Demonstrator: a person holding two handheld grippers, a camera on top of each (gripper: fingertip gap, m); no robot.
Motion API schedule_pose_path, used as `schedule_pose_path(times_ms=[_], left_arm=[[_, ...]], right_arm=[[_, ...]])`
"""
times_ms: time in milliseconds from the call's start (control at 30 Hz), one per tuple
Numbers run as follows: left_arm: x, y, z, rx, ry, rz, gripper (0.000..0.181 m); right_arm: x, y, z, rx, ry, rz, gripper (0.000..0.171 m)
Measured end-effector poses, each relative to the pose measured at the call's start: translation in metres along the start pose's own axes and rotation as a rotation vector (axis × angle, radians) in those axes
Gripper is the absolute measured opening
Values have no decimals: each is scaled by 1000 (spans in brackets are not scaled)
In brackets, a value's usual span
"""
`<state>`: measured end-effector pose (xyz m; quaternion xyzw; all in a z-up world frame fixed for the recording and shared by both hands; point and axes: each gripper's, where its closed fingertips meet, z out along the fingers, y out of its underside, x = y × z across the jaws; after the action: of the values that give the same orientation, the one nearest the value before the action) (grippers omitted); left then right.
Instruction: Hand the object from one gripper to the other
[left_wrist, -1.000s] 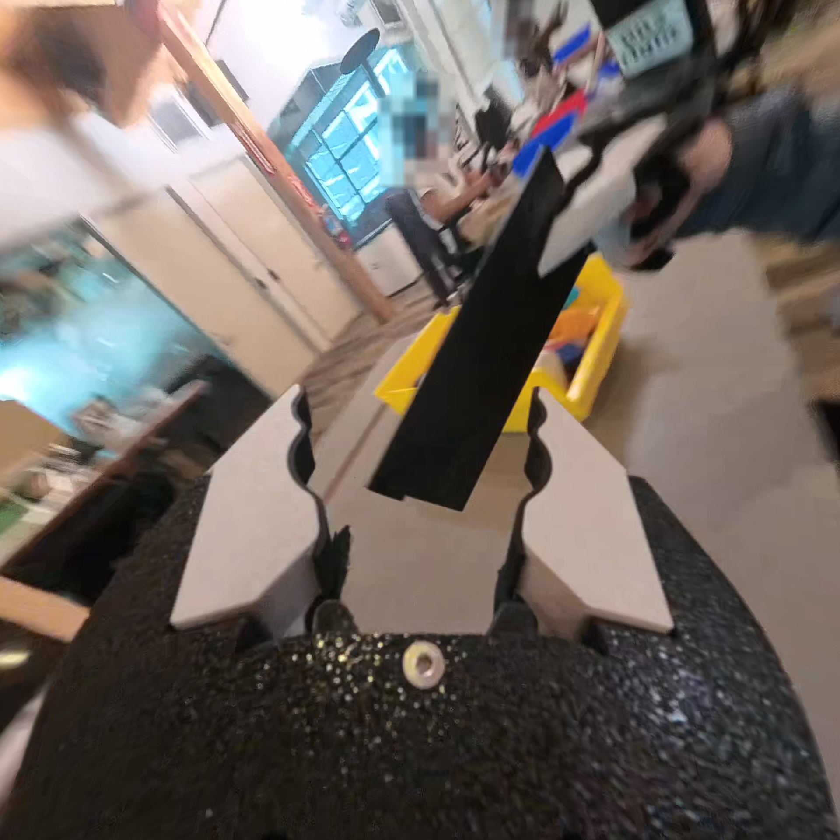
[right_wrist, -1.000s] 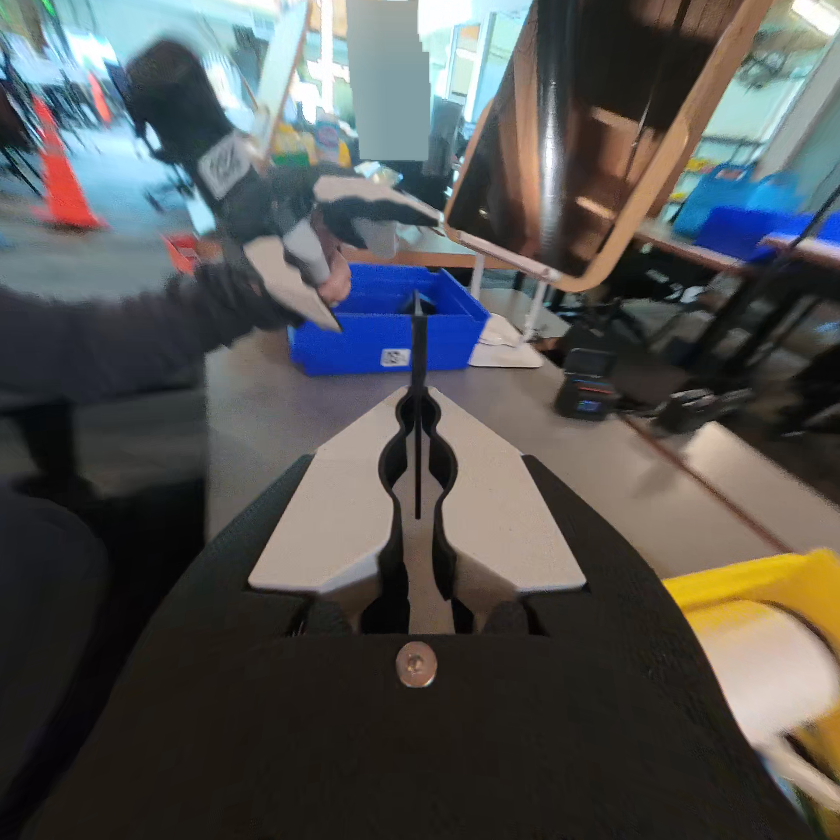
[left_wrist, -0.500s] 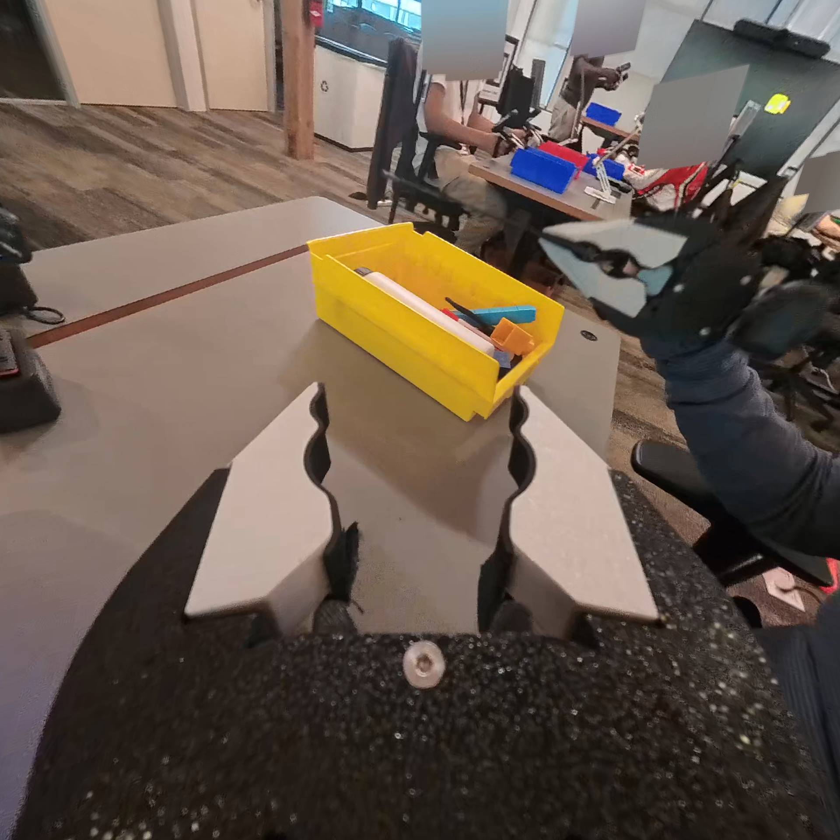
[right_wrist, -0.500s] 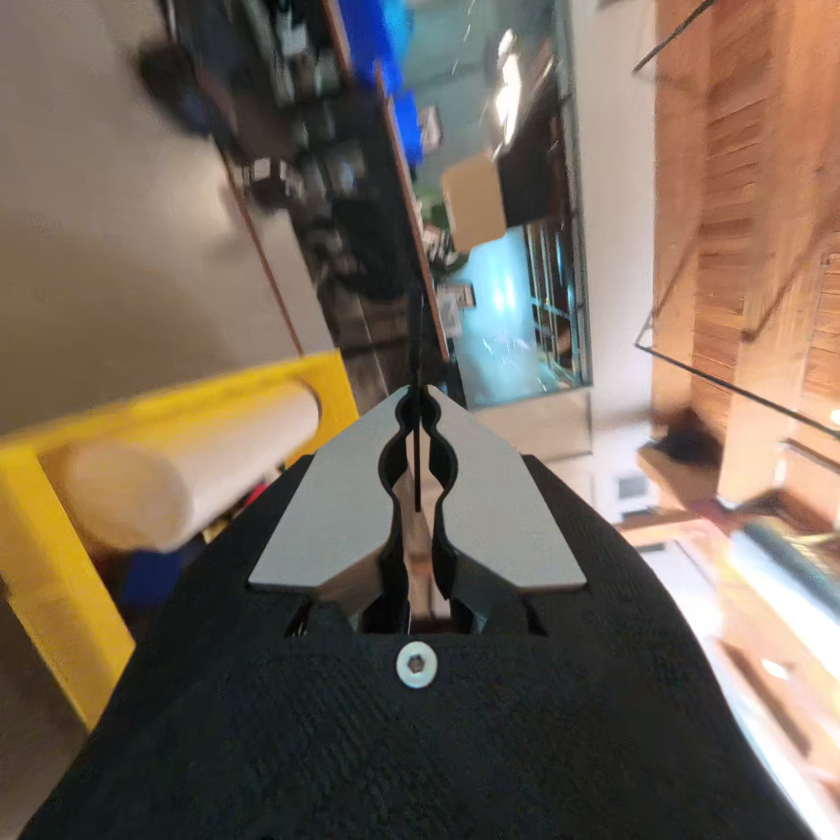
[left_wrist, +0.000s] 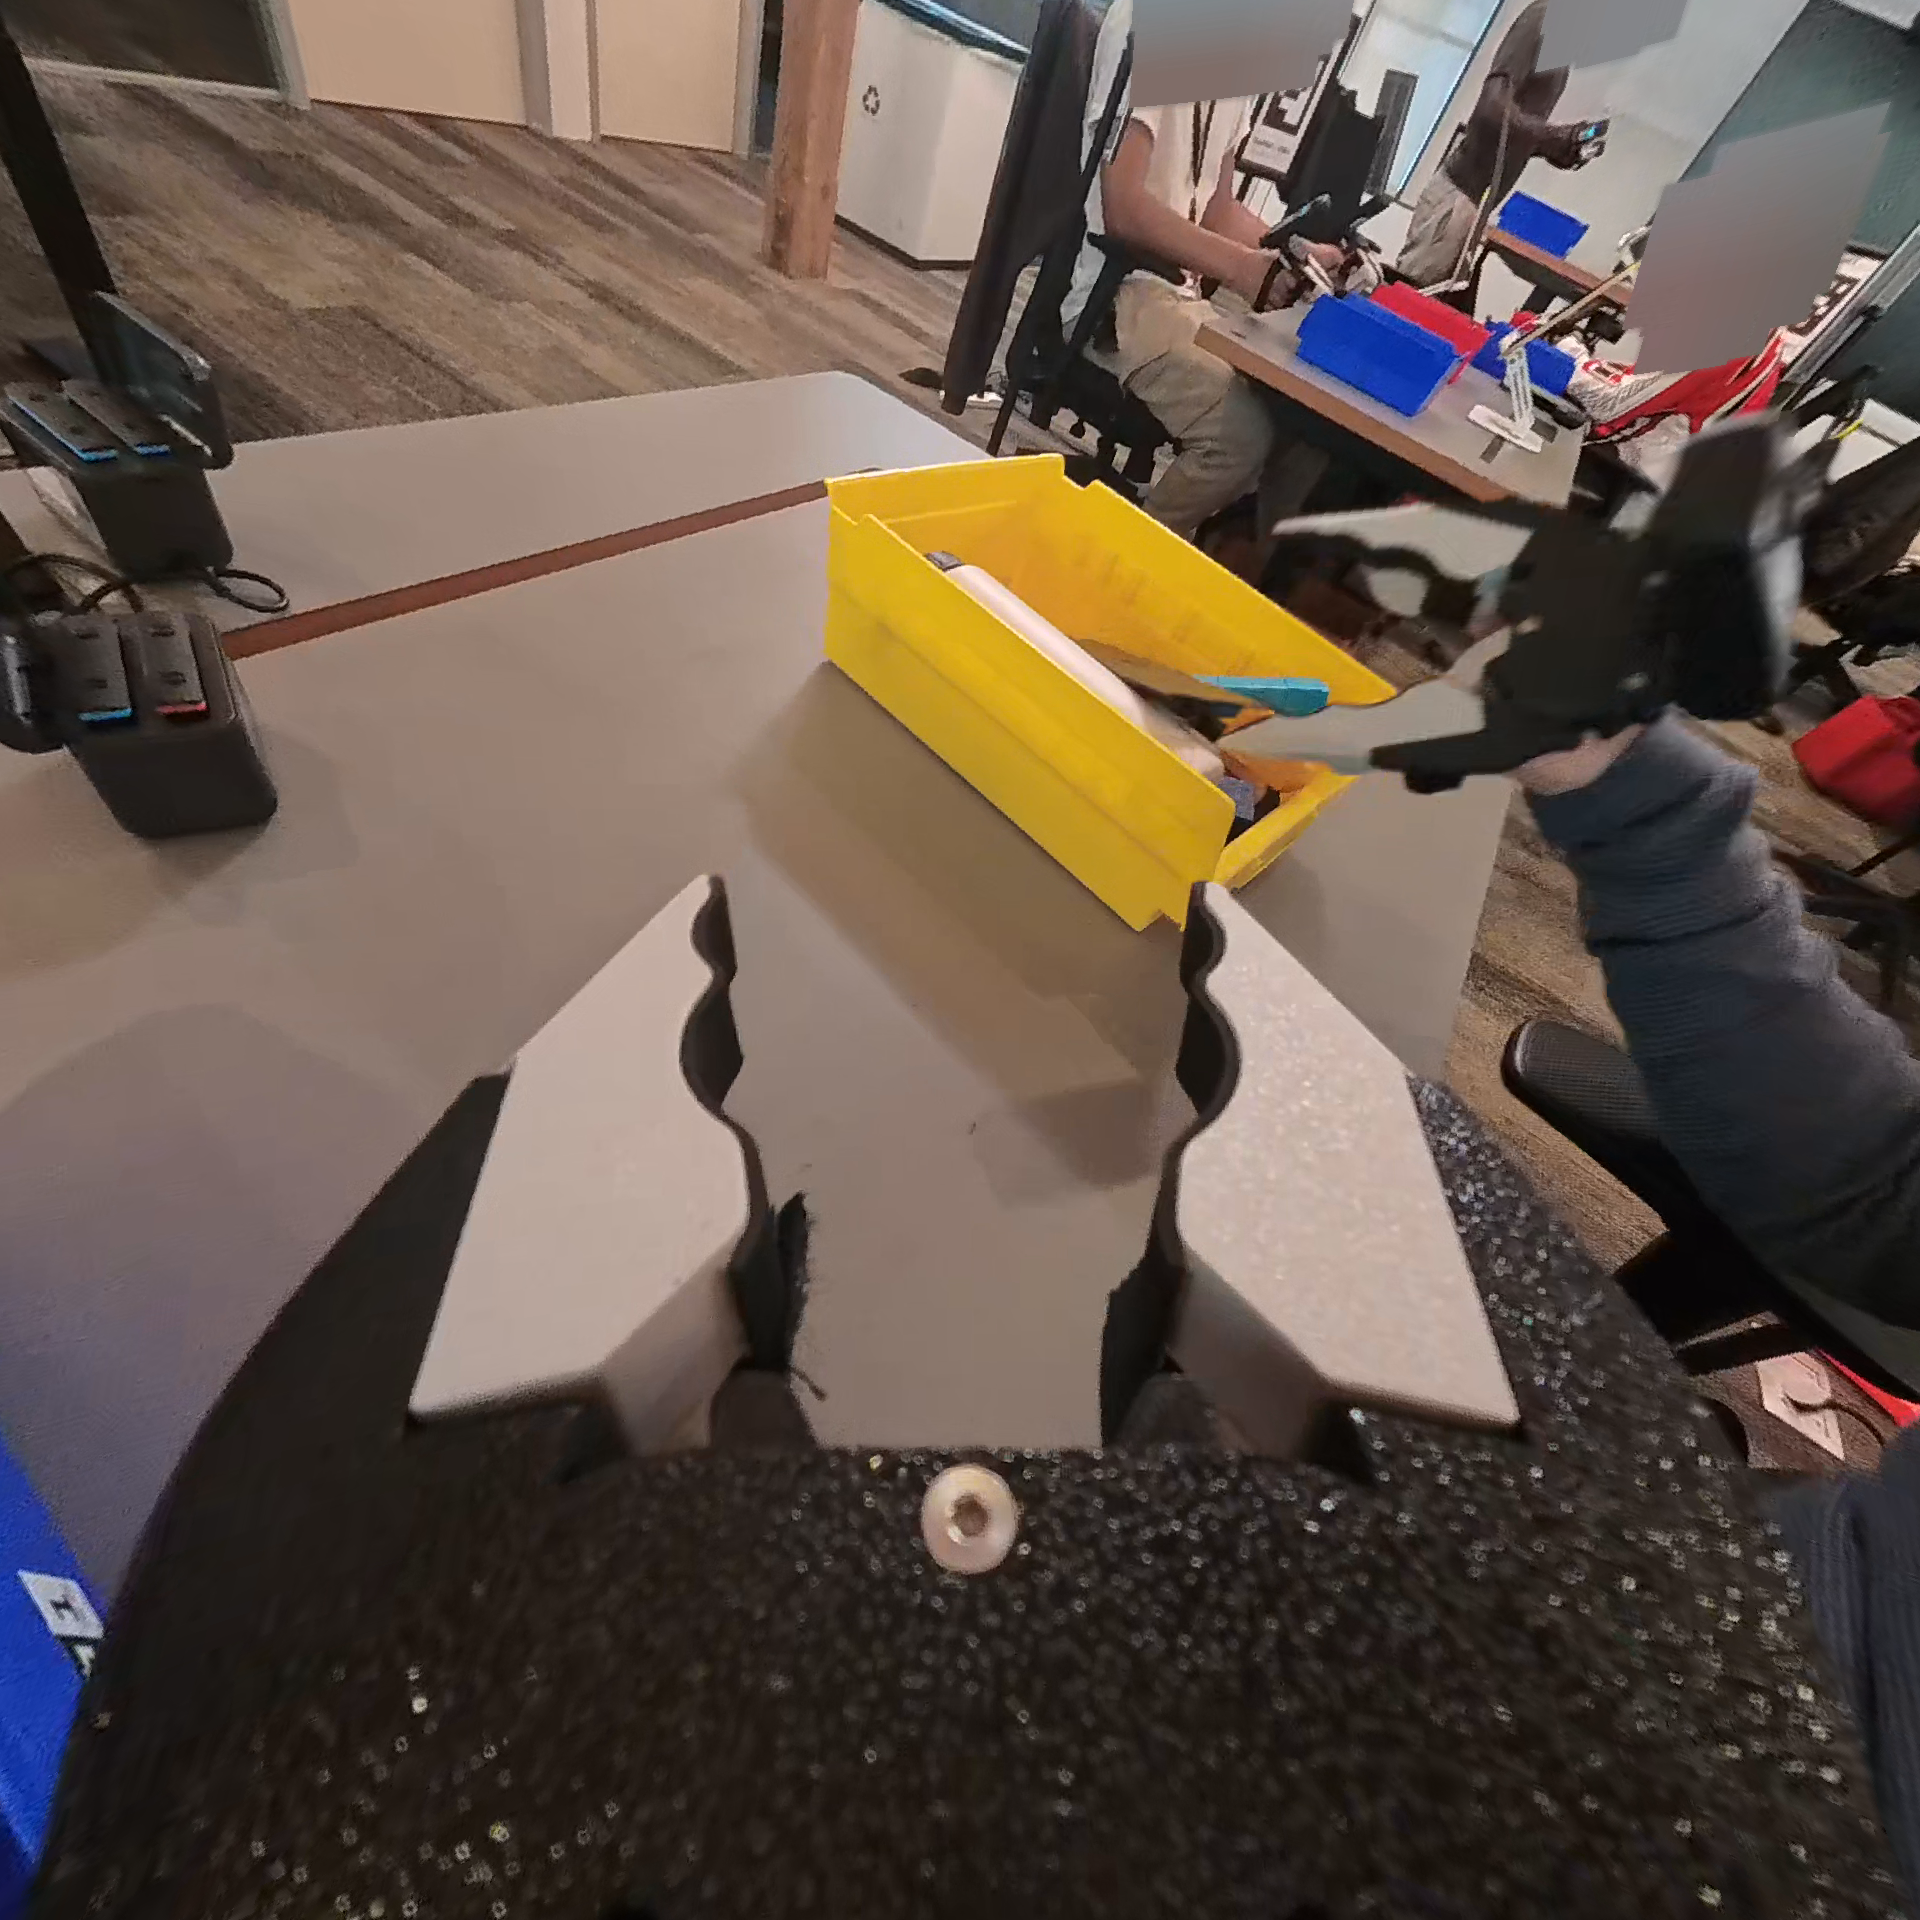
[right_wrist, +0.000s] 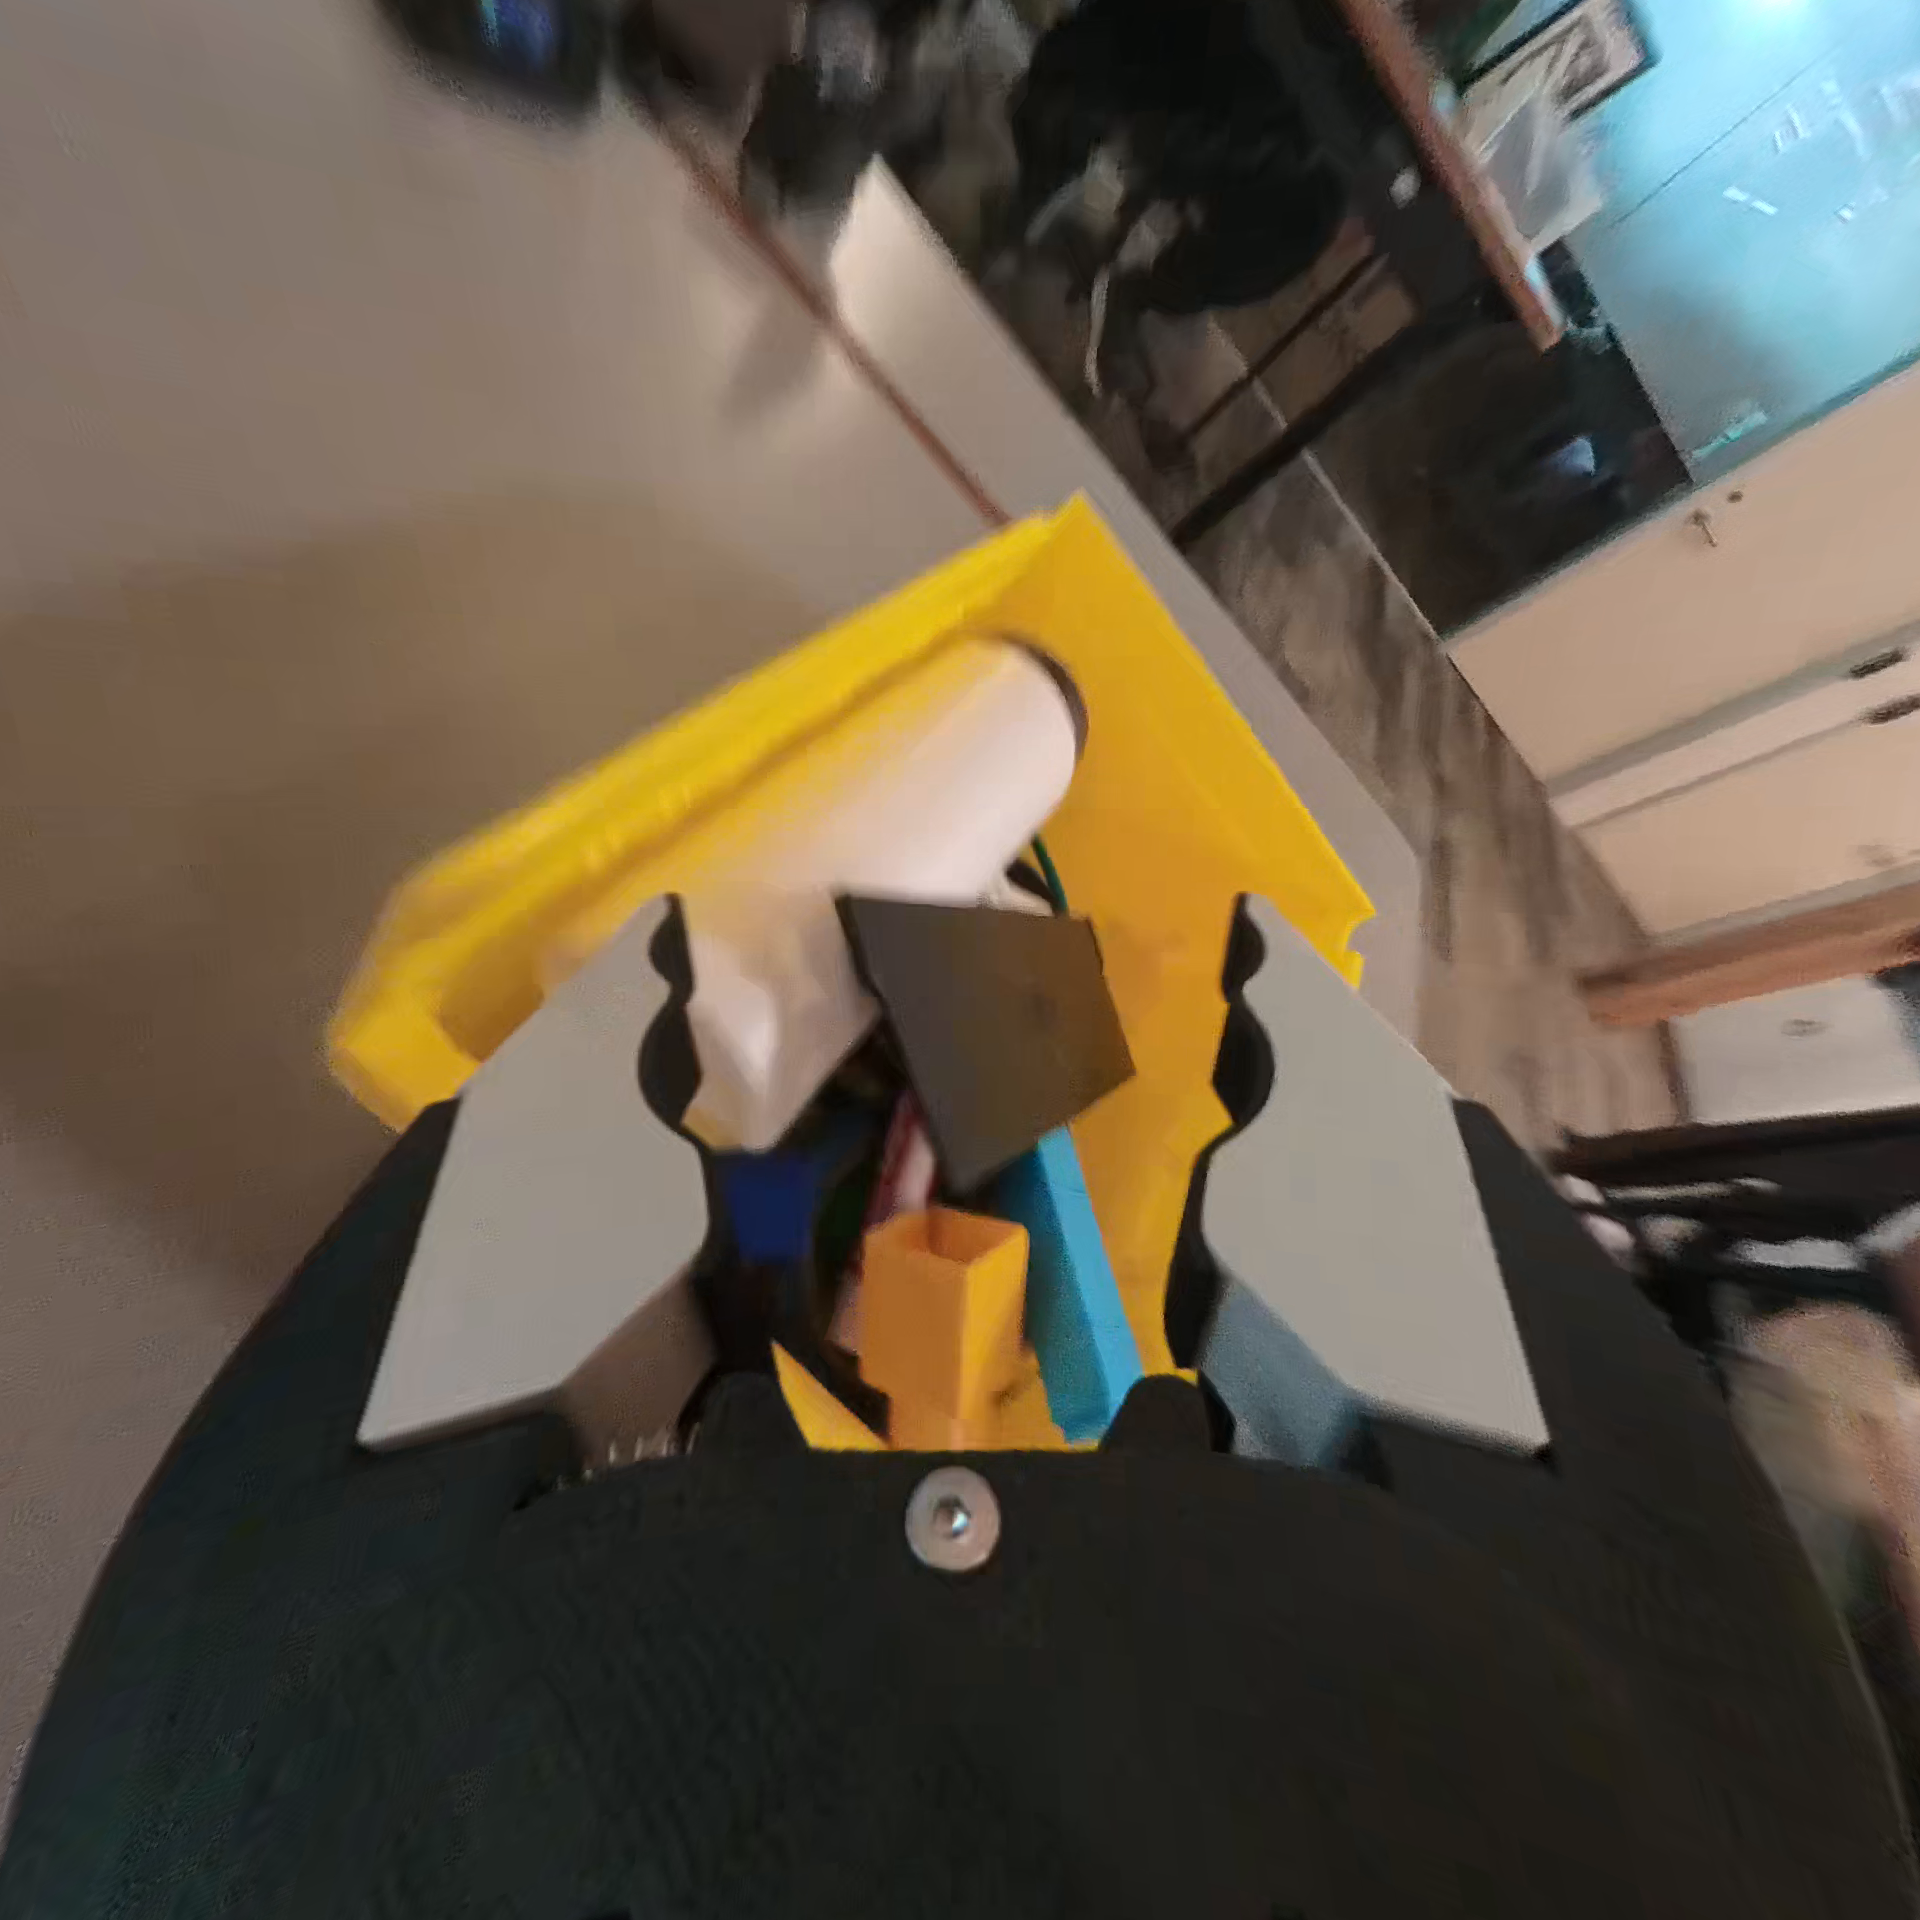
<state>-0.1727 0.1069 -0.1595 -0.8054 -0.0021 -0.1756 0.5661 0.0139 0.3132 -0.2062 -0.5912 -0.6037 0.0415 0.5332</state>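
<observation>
The black flat strip (right_wrist: 987, 1039) is free of both grippers and sits tilted among the items in the yellow bin (right_wrist: 1195, 748). My right gripper (right_wrist: 954, 914) is open right above it, fingers either side of the bin's contents. In the left wrist view the right gripper (left_wrist: 1309, 634) hovers open over the bin's near right end, and the strip shows as a dark sliver (left_wrist: 1143, 673). My left gripper (left_wrist: 954, 896) is open and empty above the grey table (left_wrist: 468, 779), short of the yellow bin (left_wrist: 1018, 748).
The bin also holds a white cylinder (right_wrist: 935, 790), a teal bar (right_wrist: 1075, 1278) and an orange block (right_wrist: 940, 1320). Black charger boxes (left_wrist: 156, 717) stand at the table's left. A blue bin (left_wrist: 31, 1662) is at my lower left. People sit at a table behind.
My right gripper was shut on the black strip; it has swung over the yellow bin and opened, and the strip is now in the bin. My left gripper drew back, still open.
</observation>
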Motion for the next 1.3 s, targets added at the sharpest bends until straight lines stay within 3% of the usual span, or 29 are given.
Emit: schedule_pose_path(times_ms=[133, 200, 267, 400, 467, 533, 667, 867, 1067, 1167, 1300], left_arm=[[-4, 2, 1, -15, -31, 19, 85], [-10, 1, -3, -19, -75, 43, 86], [-30, 0, -18, -58, -190, 98, 87], [-134, -1, -118, -113, -770, 136, 77], [-166, 17, -156, -123, -860, -16, 74], [-188, 42, -169, -130, -830, -181, 71], [-224, 92, -162, -220, -804, -346, 64], [-247, 142, -144, -445, -901, -336, 69], [-251, 166, -133, -557, -926, -343, 76], [-251, 166, -131, -532, -911, -370, 75], [-248, 166, -133, -544, -876, -333, 52]], right_arm=[[2, -76, -40, 369, -114, 405, 111], [-8, -116, -66, 602, -268, 622, 101], [-16, -131, -73, 681, -371, 788, 95], [-48, -122, -48, 519, -435, 741, 95], [-57, -124, -46, 507, -462, 724, 93], [-65, -129, -47, 510, -503, 722, 90], [-80, -129, -46, 471, -537, 674, 88], [-97, -129, -44, 435, -567, 612, 87], [-105, -128, -44, 410, -605, 609, 87], [-106, -128, -44, 408, -608, 606, 87], [-108, -128, -43, 399, -616, 605, 87]])
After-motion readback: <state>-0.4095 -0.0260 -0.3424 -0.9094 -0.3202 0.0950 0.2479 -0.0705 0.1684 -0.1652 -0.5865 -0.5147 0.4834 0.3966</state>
